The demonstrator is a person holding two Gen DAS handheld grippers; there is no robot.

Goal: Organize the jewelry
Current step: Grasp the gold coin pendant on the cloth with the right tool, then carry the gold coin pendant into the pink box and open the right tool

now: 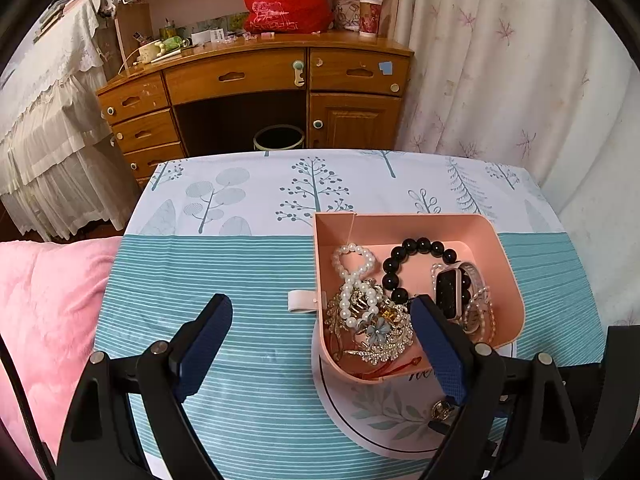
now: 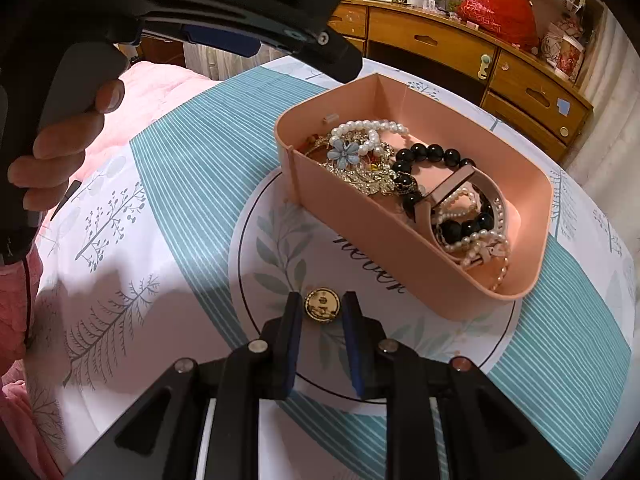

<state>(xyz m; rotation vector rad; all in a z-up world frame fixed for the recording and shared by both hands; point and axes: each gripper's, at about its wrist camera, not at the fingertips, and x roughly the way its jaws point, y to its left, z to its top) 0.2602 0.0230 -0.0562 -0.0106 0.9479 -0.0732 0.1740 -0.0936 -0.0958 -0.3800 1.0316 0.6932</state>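
Your right gripper is the one placed for this: the small round gold piece, a brooch or button by the look of it, lies flat on the white circular print of the bench cloth, directly between your fingers. They are drawn in narrow around it, one on each side, but from this view you cannot tell whether the pads actually press on it or stand just clear. Being round, the piece has no long axis to line up with, so the approach angle matters little. The pink tray sits just beyond and to the right of it, already holding the pearl strand, the black bead bracelet, the blue flower brooch and the watch. So the carry should be a short one, up and over the near wall. Your left gripper hangs wide open and empty beside the tray's left end, its right finger over the tray contents, farther from the gold piece.
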